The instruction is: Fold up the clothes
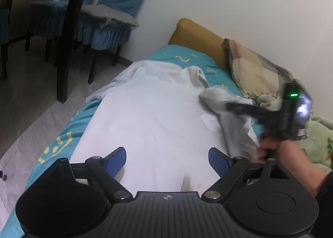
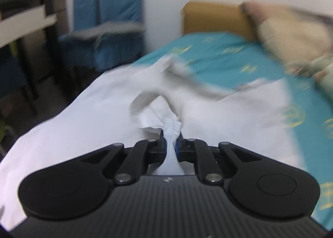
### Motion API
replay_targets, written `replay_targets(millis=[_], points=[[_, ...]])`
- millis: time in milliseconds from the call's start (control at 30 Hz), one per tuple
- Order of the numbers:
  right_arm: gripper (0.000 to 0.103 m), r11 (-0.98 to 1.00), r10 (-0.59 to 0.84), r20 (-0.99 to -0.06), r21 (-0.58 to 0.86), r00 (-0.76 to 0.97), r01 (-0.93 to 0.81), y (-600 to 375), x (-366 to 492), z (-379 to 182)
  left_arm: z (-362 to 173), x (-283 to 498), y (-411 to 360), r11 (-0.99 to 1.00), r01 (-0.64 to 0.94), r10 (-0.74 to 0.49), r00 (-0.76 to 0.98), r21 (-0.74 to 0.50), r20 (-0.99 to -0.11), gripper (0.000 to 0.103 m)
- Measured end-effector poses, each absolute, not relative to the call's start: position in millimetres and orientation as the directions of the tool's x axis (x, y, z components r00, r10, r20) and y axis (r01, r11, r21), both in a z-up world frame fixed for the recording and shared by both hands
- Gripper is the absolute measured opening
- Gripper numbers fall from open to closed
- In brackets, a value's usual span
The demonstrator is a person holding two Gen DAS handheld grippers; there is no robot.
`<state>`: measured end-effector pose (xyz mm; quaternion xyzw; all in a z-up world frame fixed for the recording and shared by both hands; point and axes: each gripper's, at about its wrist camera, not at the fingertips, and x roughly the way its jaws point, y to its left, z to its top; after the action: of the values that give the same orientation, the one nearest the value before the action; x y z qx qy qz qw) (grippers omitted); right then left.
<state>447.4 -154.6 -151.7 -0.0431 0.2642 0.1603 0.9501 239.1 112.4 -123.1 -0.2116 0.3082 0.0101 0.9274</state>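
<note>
While your left gripper (image 1: 167,159) hangs wide open and empty over the flat white cotton shirt (image 1: 149,117) on the teal bedsheet (image 1: 62,133), your right gripper (image 2: 171,144) pinches its bunched right sleeve (image 2: 166,119), likely to fold it inward.

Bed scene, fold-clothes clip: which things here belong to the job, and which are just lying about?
In the job:
- white garment, spread on the bed
- right gripper, shut on a bunched piece of it
- left gripper, open above it

Lying about:
- teal sheet
- patchwork pillow
- green blanket
- blue-covered chairs
</note>
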Motion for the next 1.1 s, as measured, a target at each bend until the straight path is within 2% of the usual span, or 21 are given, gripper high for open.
replay_targets(millis=[133, 267, 333, 433, 467, 533, 567, 600, 633, 667, 933, 1100], points=[[0.010, 0.989, 0.134, -0.388, -0.004, 0.912, -0.147, -236.0, 444.7, -106.2, -116.9, 231.4, 106.6, 0.912, -0.147, -0.104, 0.820, -0.383, -0.562, 0.088], [0.010, 0.994, -0.101, -0.307, -0.064, 0.946, 0.086, -327.8, 445.1, -79.8, -114.2, 226.4, 96.5, 0.928, -0.129, -0.095, 0.825, -0.350, -0.557, 0.088], [0.010, 0.979, -0.205, -0.309, -0.087, 0.929, 0.187, -372.2, 450.0, -81.0, -115.0, 225.4, 89.1, 0.940, -0.111, -0.094, 0.826, -0.324, -0.556, 0.088], [0.011, 0.969, -0.244, -0.371, -0.117, 0.896, 0.216, -415.9, 457.9, -103.1, -118.6, 226.7, 77.3, 0.954, -0.083, -0.097, 0.823, -0.288, -0.560, 0.088], [0.014, 0.972, -0.235, -0.390, -0.114, 0.890, 0.207, -425.6, 458.6, -111.2, -120.5, 228.0, 73.5, 0.956, -0.075, -0.102, 0.821, -0.282, -0.562, 0.088], [0.024, 0.981, -0.195, -0.425, -0.068, 0.884, 0.184, -436.1, 454.8, -126.2, -124.3, 230.5, 65.5, 0.962, -0.060, -0.107, 0.814, -0.267, -0.570, 0.088], [0.045, 0.983, -0.181, -0.432, -0.042, 0.883, 0.181, -437.1, 449.0, -130.0, -126.2, 231.7, 61.4, 0.965, -0.055, -0.108, 0.810, -0.258, -0.576, 0.088], [0.072, 0.984, -0.168, -0.435, -0.017, 0.885, 0.178, -436.8, 441.9, -132.3, -127.7, 232.4, 58.4, 0.966, -0.047, -0.113, 0.807, -0.254, -0.579, 0.088], [0.083, 0.985, -0.154, -0.438, 0.008, 0.886, 0.175, -436.5, 434.7, -134.7, -128.5, 232.0, 56.0, 0.967, -0.040, -0.117, 0.806, -0.251, -0.580, 0.088], [0.087, 0.985, -0.140, -0.440, 0.033, 0.887, 0.172, -436.1, 427.5, -137.0, -128.9, 231.5, 53.1, 0.968, -0.032, -0.124, 0.806, -0.250, -0.579, 0.088], [0.087, 0.987, -0.095, -0.428, 0.078, 0.899, 0.142, -398.6, 296.6, -78.2, -115.9, 205.3, 29.8, 0.958, 0.105, -0.239, 0.806, -0.268, -0.541, 0.085], [0.087, 0.973, -0.045, -0.418, 0.187, 0.908, 0.134, -371.9, 177.2, -24.2, -105.2, 175.4, 9.1, 0.923, 0.201, -0.358, 0.758, -0.327, -0.545, 0.081]])
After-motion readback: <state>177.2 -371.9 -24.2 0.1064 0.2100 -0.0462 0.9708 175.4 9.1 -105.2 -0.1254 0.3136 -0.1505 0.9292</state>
